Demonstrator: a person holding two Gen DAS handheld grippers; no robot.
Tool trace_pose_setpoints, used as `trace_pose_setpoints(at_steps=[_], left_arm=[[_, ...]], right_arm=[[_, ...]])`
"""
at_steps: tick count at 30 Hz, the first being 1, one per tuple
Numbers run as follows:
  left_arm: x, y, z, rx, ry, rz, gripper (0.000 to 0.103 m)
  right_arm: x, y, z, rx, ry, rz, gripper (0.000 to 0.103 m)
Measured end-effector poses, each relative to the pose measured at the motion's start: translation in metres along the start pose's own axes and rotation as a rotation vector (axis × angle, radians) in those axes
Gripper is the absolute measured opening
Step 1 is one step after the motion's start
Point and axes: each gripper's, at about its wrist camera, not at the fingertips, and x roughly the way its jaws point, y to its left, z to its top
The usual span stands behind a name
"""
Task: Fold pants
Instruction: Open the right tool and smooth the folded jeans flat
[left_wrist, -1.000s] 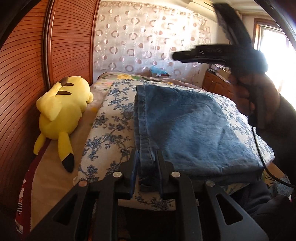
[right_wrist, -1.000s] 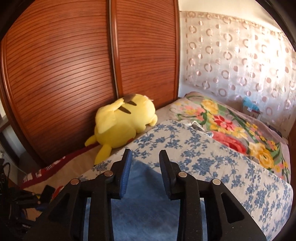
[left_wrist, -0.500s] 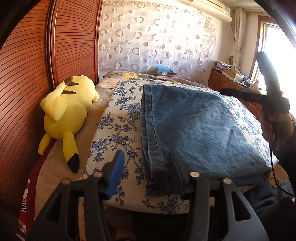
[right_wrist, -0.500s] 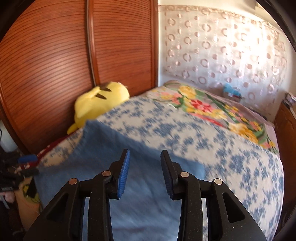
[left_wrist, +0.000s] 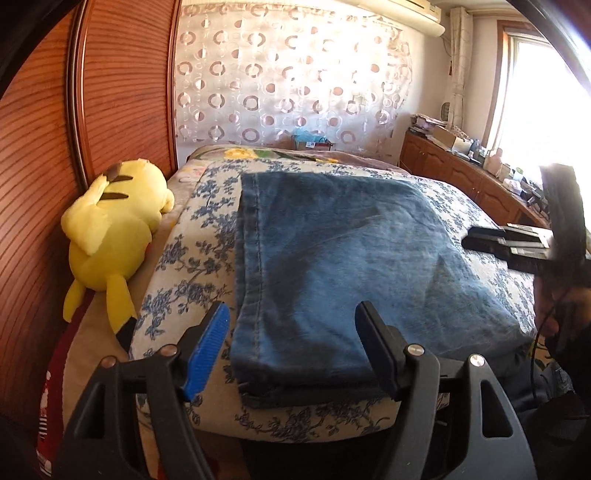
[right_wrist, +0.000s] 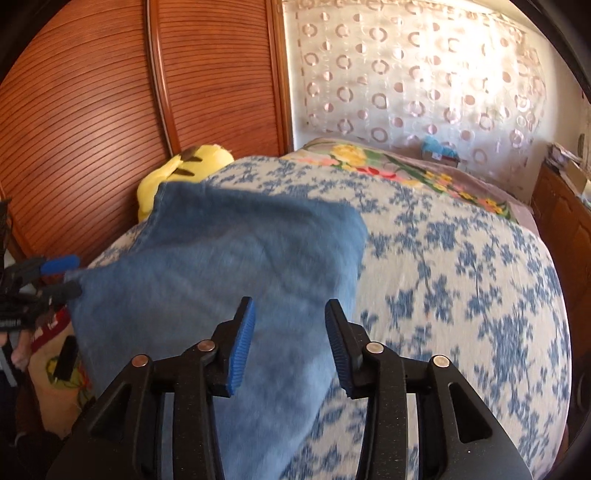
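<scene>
Folded blue jeans (left_wrist: 332, 258) lie flat on the blue-floral quilt (left_wrist: 192, 266) covering the bed, stitched edge toward the yellow plush toy (left_wrist: 110, 229), which rests against the slatted wooden wardrobe (left_wrist: 122, 92). Left gripper (left_wrist: 291, 347): jaws wide apart, clamped on nothing, straddling the jeans' near corner from above. Right gripper (right_wrist: 290, 345): jaws apart, empty, positioned over the jeans' right edge (right_wrist: 221, 266). From the left wrist camera the right gripper (left_wrist: 517, 243) appears beside the jeans' far side. A circle-patterned curtain (left_wrist: 295, 81) hangs behind the bed.
</scene>
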Motion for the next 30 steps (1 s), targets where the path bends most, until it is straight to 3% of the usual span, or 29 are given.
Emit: trace_pose_setpoints(at_steps=[2,7,13,21,30], left_arm=[[0.001,-0.005,0.004,0.012,-0.002,-0.008,0.070],[0.010,-0.014,0.008,0.029,0.009,-0.023,0.070],[0.034,-0.013,-0.002,0.031,0.080,0.003,0.070],[0.043,-0.007,-0.010,-0.002,0.089,-0.023,0.073],[0.043,-0.008,-0.013,0.000,0.086,-0.023,0.073]], right_arm=[[-0.004,0.002,-0.010,-0.003,0.004,-0.006,0.048],[0.001,0.003,-0.032,0.015,0.039,0.003,0.049],[0.009,0.004,-0.046,0.026,0.071,0.012,0.049],[0.008,-0.030,-0.014,0.067,0.022,-0.013,0.049],[0.072,-0.061,0.038,0.083,0.099,-0.062,0.049]])
